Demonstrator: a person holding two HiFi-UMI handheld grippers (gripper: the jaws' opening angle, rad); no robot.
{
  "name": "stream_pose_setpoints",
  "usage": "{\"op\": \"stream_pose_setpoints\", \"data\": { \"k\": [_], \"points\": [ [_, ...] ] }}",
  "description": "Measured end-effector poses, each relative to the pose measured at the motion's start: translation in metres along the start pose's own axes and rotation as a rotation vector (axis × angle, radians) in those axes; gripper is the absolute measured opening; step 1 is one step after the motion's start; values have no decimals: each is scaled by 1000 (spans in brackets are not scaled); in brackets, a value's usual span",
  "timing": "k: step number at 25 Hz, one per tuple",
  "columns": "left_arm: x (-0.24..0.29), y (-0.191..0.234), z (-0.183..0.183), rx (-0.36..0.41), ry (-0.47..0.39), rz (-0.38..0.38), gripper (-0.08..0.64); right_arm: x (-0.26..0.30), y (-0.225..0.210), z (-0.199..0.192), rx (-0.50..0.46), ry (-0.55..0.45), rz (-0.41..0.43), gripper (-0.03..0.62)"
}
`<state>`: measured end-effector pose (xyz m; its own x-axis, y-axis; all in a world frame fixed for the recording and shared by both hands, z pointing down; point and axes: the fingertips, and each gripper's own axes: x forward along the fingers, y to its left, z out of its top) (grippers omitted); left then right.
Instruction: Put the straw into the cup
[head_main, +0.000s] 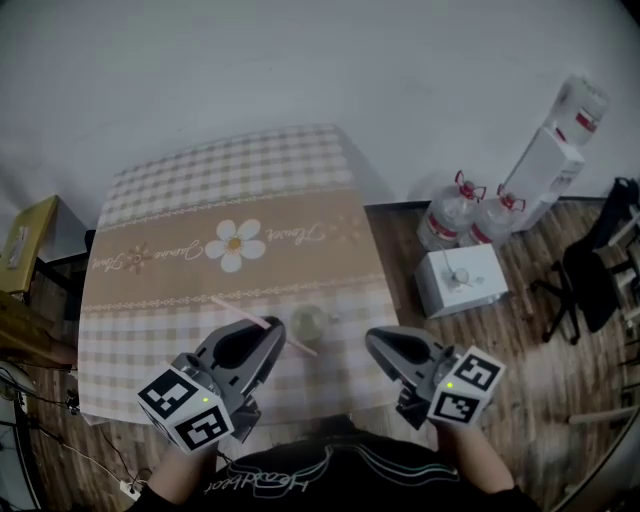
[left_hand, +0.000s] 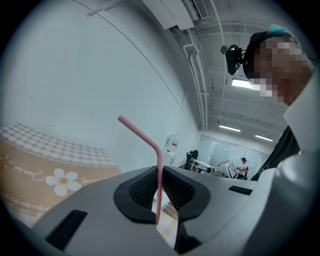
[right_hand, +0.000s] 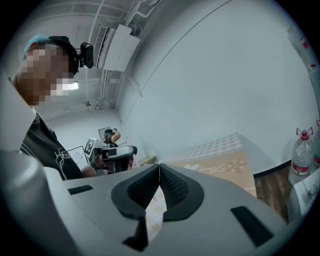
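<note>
- One pink straw (left_hand: 159, 159) is clamped in the left gripper (left_hand: 159, 175)
- Cup (head_main: 308, 322) stands on the tabletop (head_main: 200, 200), near both
- Right gripper (right_hand: 159, 170) is closed on nothing

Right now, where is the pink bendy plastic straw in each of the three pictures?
Head view: the pink bendy plastic straw slants across lower centre, at the tips of the left gripper.
Left gripper view: dead centre, upright, pinched between the jaws, bent end leaning left.
Right gripper view: cannot be made out.
Shared landmark: the checked beige tablecloth, visible in all three.
</note>
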<state>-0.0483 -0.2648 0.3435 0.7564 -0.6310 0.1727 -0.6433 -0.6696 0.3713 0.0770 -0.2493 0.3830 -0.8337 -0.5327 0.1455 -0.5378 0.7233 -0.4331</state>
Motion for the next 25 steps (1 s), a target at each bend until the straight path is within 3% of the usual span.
{"op": "stream_pose_setpoints", "data": {
  "k": [12,25],
  "points": [
    [30,47,4,-45,-11,63,25,19,-38,5,26,32,9,12],
    [64,104,-47,-136,48,134,25,35,-66,-2,43,78,5,12]
  ]
}}
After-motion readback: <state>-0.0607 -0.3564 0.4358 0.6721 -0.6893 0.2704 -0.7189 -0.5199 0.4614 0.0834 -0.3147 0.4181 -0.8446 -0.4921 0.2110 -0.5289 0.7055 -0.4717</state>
